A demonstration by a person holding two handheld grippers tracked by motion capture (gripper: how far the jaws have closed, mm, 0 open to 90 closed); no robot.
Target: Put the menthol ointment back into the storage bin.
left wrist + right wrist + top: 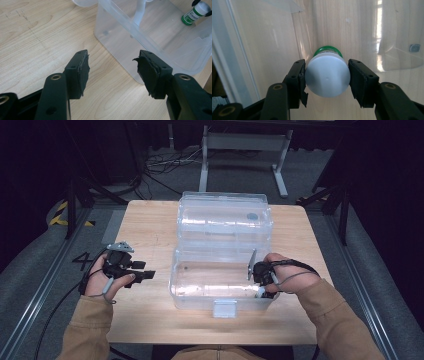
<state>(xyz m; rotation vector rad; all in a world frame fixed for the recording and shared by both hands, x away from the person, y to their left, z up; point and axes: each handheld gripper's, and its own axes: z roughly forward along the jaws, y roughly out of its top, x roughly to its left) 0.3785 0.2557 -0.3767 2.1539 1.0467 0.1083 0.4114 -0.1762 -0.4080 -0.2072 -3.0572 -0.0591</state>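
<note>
- Right now I am holding the right gripper (327, 78) with its jaws clamped on the white cap of a small green-labelled bottle (327, 76), which is sitting at the centre of the right gripper view, inside the clear plastic storage box (200, 292) at the middle of the high view.
- I am judging the bottle to be light and stiff, with a smooth, rather slippery cap; gripping across the cap's round sides, as the pads are doing now, looks like the sound hold, and a hard squeeze could make it pop out.
- I am keeping the left gripper (112, 70) released, jaws wide apart with nothing between them, hovering over the wooden table (37, 45) just beside the box's near wall.
- The left gripper view is giving me the bottle (196, 13) from the side at its upper right, showing the green label; the right gripper view is looking down on the cap.
- The high view is showing the box's lid (225, 215) lying open beyond it, and the right gripper (262, 280) down in the box.
</note>
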